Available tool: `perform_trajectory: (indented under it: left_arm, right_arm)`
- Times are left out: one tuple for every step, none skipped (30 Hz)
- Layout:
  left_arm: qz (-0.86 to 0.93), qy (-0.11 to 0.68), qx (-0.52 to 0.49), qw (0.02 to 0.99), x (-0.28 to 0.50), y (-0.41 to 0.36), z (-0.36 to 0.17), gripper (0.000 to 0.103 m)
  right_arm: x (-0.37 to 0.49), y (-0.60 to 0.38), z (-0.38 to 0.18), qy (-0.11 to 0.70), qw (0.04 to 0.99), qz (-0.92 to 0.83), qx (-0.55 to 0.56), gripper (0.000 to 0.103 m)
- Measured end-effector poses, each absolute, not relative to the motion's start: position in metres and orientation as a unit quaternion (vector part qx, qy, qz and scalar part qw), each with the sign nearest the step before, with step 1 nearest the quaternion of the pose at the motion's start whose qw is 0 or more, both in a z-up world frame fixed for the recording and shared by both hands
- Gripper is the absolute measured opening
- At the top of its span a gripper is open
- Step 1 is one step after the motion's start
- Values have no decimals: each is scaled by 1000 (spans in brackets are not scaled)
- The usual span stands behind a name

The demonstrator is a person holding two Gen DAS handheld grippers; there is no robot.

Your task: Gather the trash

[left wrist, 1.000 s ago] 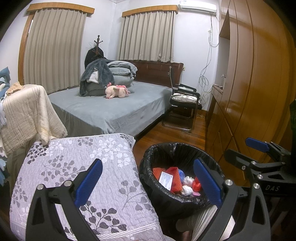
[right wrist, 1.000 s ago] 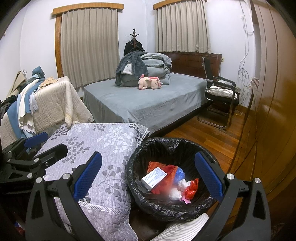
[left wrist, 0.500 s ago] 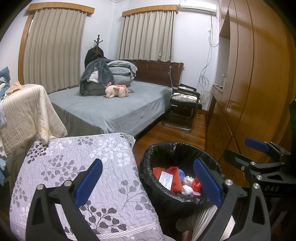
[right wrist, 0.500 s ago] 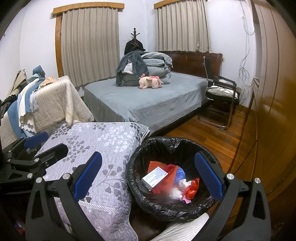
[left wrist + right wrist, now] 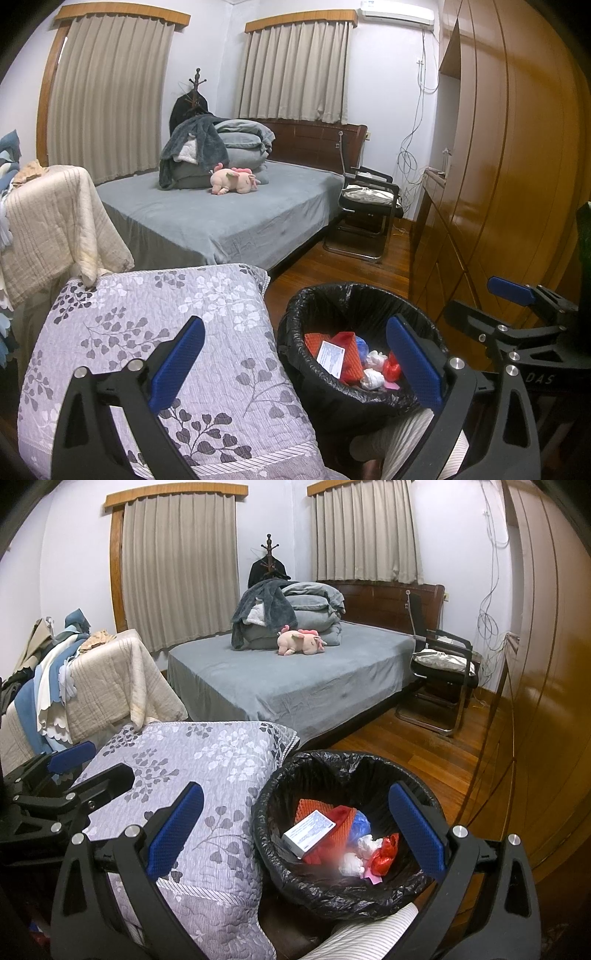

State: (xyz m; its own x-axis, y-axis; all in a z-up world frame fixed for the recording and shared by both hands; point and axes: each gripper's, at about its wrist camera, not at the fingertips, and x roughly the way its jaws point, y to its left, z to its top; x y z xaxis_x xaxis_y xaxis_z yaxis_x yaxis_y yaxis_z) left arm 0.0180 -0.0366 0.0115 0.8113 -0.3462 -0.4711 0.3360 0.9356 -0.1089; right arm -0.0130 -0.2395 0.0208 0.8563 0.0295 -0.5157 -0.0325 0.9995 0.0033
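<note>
Left wrist view: left claw (image 5: 295, 354) spread wide, nothing between the blue pads (image 5: 177, 362), nothing held. Just beyond and below the right-hand finger, black-lined trash bin (image 5: 354, 295) on the floor, already part full: white printed box (image 5: 332, 356) lying on orange-red mesh packing (image 5: 349, 365), crumpled tissue (image 5: 373, 378) and a red wrapper (image 5: 391, 367) beside it, a scrap of blue (image 5: 362, 345) behind. Under the left-hand finger, floral quilt (image 5: 166, 295), bare of litter as far as can be seen. Off to the far right, right claw (image 5: 517, 314) seen side-on. Right wrist view: right claw (image 5: 295, 830) equally wide and equally empty, hovering over the same bin (image 5: 332, 760), box (image 5: 308, 832) near the middle of the gap; left claw (image 5: 74, 775) at the far left edge. Below both claws, striped sleeve (image 5: 362, 938). Farther ahead, grey bed (image 5: 240, 221) with pink plush toy (image 5: 234, 181), black chair (image 5: 369, 199) to the right of it, wooden wardrobe (image 5: 498, 166) along the right side. Compared with a second back: practically no change, neither claw shifted, bin contents the same. Probable meaning: drop-off done, pause between pieces, or collection near its end. No loose trash visible on quilt, bed or floor from here, so likely next a look elsewhere for more.
</note>
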Motion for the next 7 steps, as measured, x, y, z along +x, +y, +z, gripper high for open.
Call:
perform_trajectory:
  left_arm:
    - [-179, 250, -11, 952, 18, -37, 12, 97]
    - [-179, 250, -11, 951, 17, -36, 11, 97]
    - [-179, 250, -10, 951, 17, -36, 11, 97]
    - [-179, 250, -10, 951, 16, -36, 10, 97]
    - [-179, 251, -10, 951, 16, -36, 10, 97]
    - [-179, 250, -11, 951, 17, -36, 11, 97]
    - [-179, 250, -11, 951, 18, -36, 11, 97]
  right_arm:
    - [-13, -240, 21, 268, 963, 16, -2, 98]
    - [-13, -240, 21, 268, 963, 16, -1, 98]
    - [-13, -239, 20, 268, 963, 16, -1, 98]
    - [-14, -238, 20, 268, 963, 16, -1, 98]
    - [-13, -239, 20, 268, 963, 16, -2, 98]
    - [-13, -239, 20, 268, 963, 16, -2, 98]
    - [-13, -239, 20, 268, 963, 16, -2, 98]
